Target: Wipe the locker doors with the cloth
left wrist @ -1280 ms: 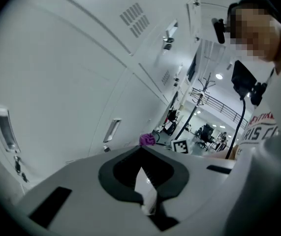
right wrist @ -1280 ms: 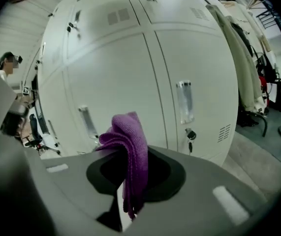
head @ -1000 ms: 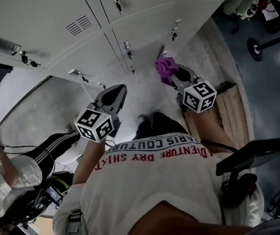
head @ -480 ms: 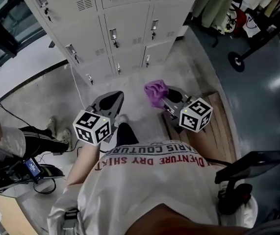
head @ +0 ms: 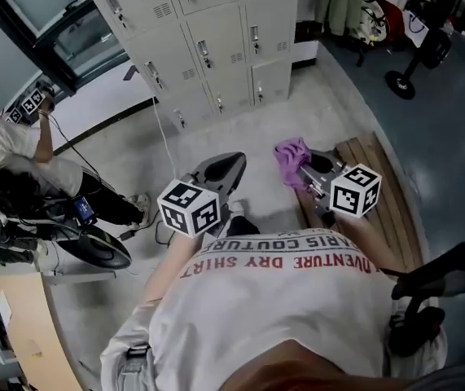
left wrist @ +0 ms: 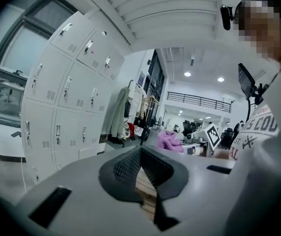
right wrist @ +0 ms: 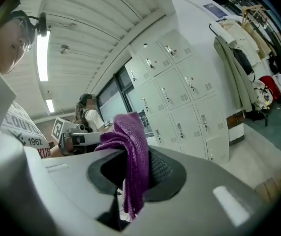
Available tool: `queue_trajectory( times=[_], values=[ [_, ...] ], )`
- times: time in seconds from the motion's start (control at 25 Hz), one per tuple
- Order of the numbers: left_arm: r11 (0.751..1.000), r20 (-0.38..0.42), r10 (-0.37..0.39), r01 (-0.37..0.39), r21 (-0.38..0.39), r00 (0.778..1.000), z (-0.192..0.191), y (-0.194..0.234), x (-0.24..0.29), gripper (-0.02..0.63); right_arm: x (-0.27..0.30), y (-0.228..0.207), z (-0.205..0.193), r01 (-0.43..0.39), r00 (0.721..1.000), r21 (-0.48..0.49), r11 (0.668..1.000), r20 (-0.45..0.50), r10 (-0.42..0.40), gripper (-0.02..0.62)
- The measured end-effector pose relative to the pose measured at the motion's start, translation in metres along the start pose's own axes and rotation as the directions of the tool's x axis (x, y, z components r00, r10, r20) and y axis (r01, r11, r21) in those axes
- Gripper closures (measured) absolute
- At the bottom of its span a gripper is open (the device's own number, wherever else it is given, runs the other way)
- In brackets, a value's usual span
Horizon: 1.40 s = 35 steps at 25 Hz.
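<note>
**Cloth in the right gripper, lockers well apart**

The right gripper (head: 304,164) carries the purple fluffy cloth (head: 292,155) in front of the person, at the right of the body; I judge it is held so because the wiping is not begun and the cloth must first be brought to the doors. The bank of pale grey metal lockers (head: 216,39) stands across the bare concrete floor (head: 281,112), well apart from both grippers; no door is touched by anything. The cloth is bunched above the jaws and one fold hangs down between them; in the right gripper view the jaws are pressed on this fold, so the hold looks firm, and a good part of the cloth is free to meet a door.

The left gripper (head: 230,163) is beside it at about the same height and has no work at this moment; its jaws are together at the tips and nothing is between them. A brown slatted wooden platform (head: 391,194) lies on the floor under the right gripper; probably the person stands near its edge, but the body hides the feet.
</note>
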<state>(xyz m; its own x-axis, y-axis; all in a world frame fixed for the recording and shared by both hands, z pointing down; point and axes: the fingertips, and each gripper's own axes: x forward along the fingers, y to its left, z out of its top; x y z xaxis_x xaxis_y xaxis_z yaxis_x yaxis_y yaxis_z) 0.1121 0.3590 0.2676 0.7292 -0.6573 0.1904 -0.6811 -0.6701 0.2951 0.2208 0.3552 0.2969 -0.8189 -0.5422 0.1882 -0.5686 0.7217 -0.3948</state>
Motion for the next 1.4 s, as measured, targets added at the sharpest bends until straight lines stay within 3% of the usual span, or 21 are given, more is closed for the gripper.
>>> queue_trajectory(
  times=[0.2,0.32,0.48,0.64,0.96,1.4],
  values=[
    [0.998,-0.008,-0.027,0.028,0.061,1.000,0.018,-0.055,-0.033,0.606,-0.031,0.056,0.024,-0.045,0.996,-0.058,0.997,0.074,0.050,0.541],
    [0.995,-0.028,-0.037,0.040,0.091,0.999,0.011,-0.080,-0.046,0.606,-0.048,0.072,0.023,-0.015,0.995,-0.081,0.997,0.093,0.022,0.541],
    [0.996,-0.055,-0.057,0.061,0.068,0.997,0.008,-0.092,-0.047,0.606,-0.059,0.076,0.016,0.021,0.997,-0.037,0.999,0.072,-0.018,0.541],
    [0.993,-0.051,-0.086,0.090,0.074,0.995,-0.010,-0.115,-0.082,0.606,-0.073,0.110,-0.013,0.070,0.993,-0.023,0.997,0.093,-0.067,0.541],
    [0.988,-0.030,-0.102,0.105,0.112,0.994,-0.037,-0.140,-0.160,0.606,-0.082,0.190,-0.052,0.088,0.994,-0.096,0.991,0.076,-0.081,0.541],
    [0.984,-0.020,-0.113,0.114,0.138,0.993,-0.045,-0.166,-0.215,0.606,-0.093,0.243,-0.078,0.078,0.995,-0.062,0.995,0.075,-0.073,0.541]
  ],
)
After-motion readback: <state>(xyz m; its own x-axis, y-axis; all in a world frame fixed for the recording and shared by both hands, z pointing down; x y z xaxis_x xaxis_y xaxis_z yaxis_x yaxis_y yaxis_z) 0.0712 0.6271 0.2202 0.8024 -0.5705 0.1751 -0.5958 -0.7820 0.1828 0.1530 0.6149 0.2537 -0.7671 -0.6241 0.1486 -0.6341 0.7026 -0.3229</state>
